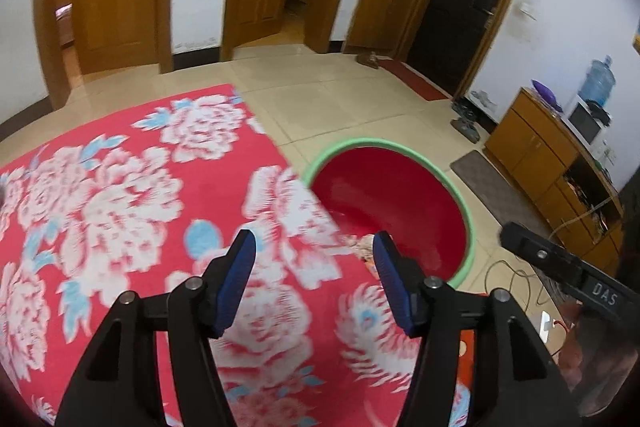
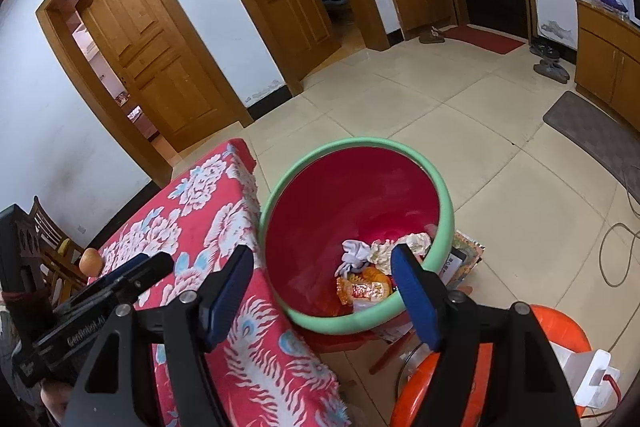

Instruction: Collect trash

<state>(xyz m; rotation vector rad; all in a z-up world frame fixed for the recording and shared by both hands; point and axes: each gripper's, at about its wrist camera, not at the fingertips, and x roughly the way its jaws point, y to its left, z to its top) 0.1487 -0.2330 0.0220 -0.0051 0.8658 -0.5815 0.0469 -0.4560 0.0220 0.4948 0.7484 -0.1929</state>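
beside the surface edge: a red bin (image 2: 352, 211) with a green rim stands on the floor, touching or just beside the cloth-covered side, at 1 o'clock from the left tool and 12 o'clock from the right tool.
left tool (image 1: 316, 277): jaws wide, nothing between the blue pads; it hangs over the red flowered cloth (image 1: 132, 211) with its right pad at the bin's near rim, a placing that fits a drop into the bin.
right tool (image 2: 320, 287): jaws wide and empty, aimed down into the bin mouth; its left pad is over the cloth, its right pad over the near rim.
trash (image 2: 372, 267): crumpled white paper, a pale rag and orange-and-red wrappers lie in a heap at the bin's bottom, on the near right side; from the left wrist only a scrap of it shows, beside the right pad.
why so placed: the bin sits low against the surface, so litter can be carried off the edge and let fall.
surface: the cloth shows no litter in the left view; an orange fruit (image 2: 90, 261) sits at the far corner, 9 o'clock in the right view, well apart from the bin.
edges: the cloth's edge runs toward 11 o'clock; an orange stool (image 2: 552, 327) crowds 4 o'clock.
open room: bare tiled floor (image 2: 460, 115) lies from 12 to 2 o'clock beyond the bin; a cable (image 2: 616, 255) loops at 3 o'clock.
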